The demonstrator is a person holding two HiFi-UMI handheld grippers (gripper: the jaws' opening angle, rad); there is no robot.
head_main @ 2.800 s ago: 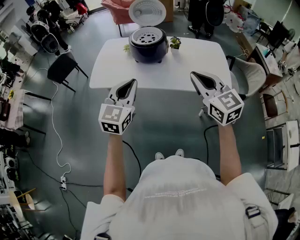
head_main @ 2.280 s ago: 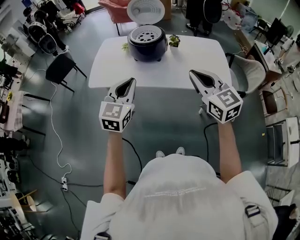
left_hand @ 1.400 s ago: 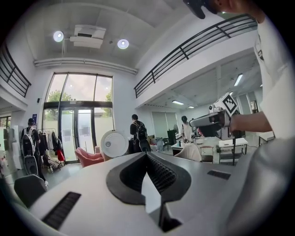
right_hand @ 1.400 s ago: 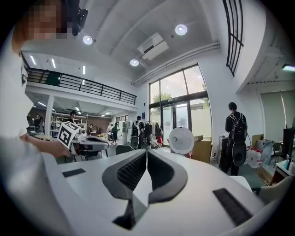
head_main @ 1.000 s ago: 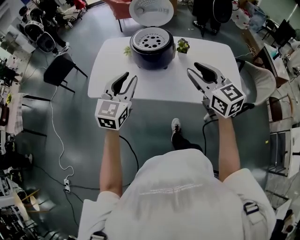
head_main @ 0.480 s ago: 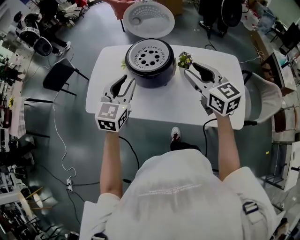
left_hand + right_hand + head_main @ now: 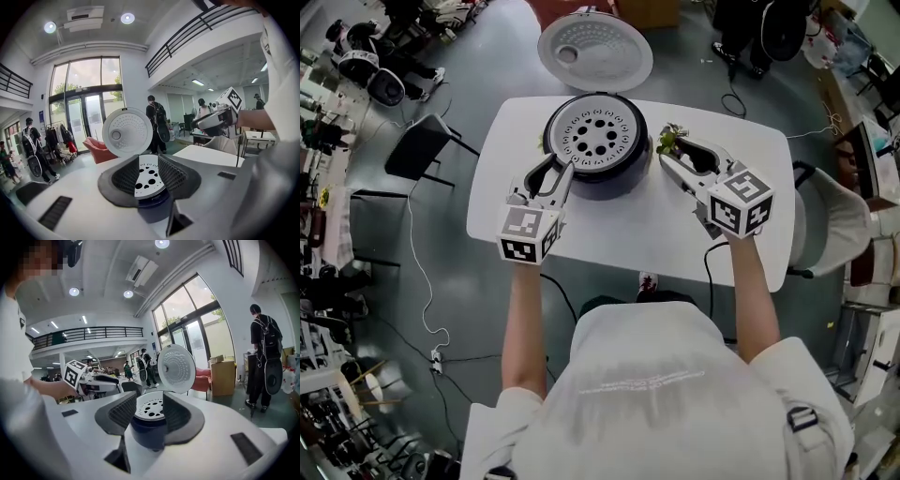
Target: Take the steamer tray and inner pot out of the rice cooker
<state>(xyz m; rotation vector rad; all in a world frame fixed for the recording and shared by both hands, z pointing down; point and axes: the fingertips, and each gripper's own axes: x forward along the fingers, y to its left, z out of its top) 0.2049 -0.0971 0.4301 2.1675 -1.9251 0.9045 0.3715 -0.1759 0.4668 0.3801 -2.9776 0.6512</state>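
A dark rice cooker (image 7: 614,178) stands at the far side of a white table (image 7: 750,187), its lid (image 7: 593,54) swung open behind it. A white steamer tray (image 7: 598,141) with round holes lies in its top. My left gripper (image 7: 561,167) is open at the cooker's front left rim. My right gripper (image 7: 664,157) is open just right of the cooker, its jaws having just widened with nothing between them. In the left gripper view the tray (image 7: 149,176) shows beyond the open left gripper (image 7: 148,161). The right gripper view frames the tray (image 7: 151,409) and cooker (image 7: 149,430) beyond the open right gripper (image 7: 150,401).
A small potted plant (image 7: 668,139) sits right of the cooker, close to my right gripper. A black chair (image 7: 422,150) stands left of the table and a grey chair (image 7: 844,216) at its right. People stand in the background (image 7: 262,362).
The person has stepped up to the table. Both grippers have moved forward and down from over the floor to either side of the cooker's front.
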